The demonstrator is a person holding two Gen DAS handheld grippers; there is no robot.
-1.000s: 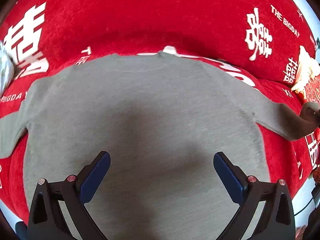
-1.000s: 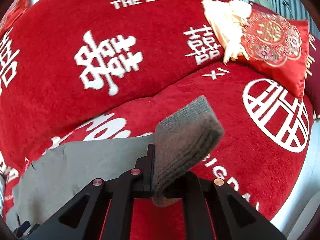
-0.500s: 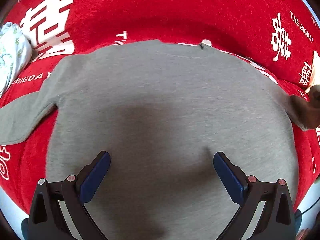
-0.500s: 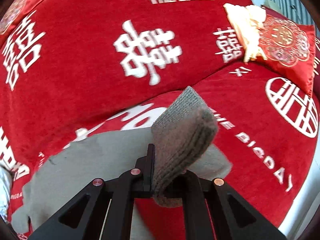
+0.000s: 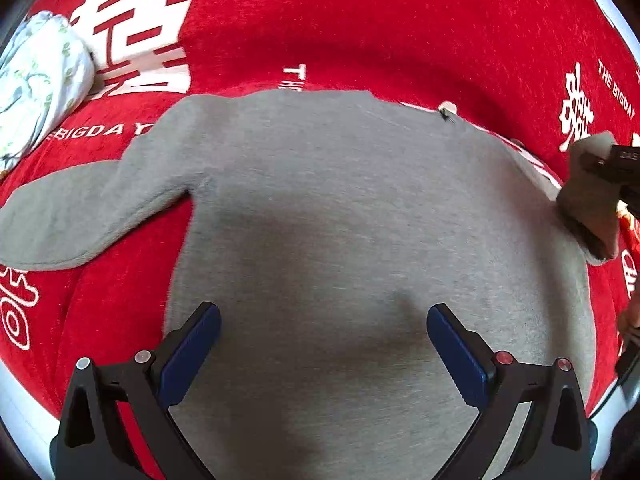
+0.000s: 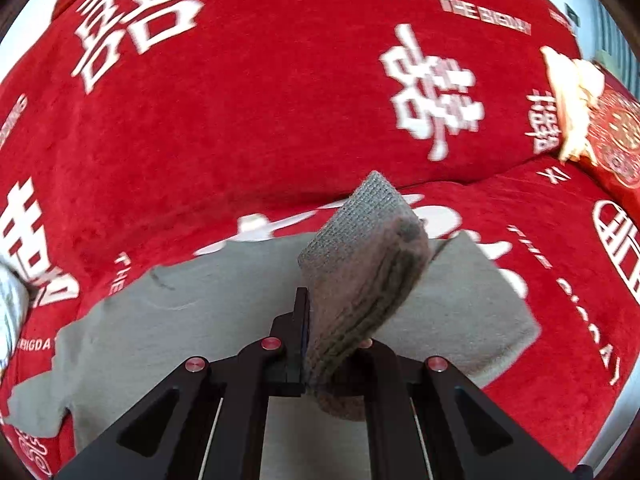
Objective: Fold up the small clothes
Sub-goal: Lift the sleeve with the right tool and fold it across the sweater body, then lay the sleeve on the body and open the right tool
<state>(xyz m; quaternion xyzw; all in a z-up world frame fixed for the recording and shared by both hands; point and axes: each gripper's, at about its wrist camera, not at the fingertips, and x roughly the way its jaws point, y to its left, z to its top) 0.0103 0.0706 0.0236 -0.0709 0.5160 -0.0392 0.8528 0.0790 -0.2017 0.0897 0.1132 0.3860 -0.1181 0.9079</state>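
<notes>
Carried inward since a second ago, the sleeve cuff [image 6: 360,276] now hangs over the grey sweater [image 5: 340,220], pinched in the right gripper [image 6: 320,344]. Left gripper [image 5: 324,320] hovers spread above it, empty. Sofa cover [image 5: 380,32] behind; far sleeve partly cut off.

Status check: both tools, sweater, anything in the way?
Left tool open, over sweater. Right tool shut on cuff, sleeve lifted. Nothing blocking.
</notes>
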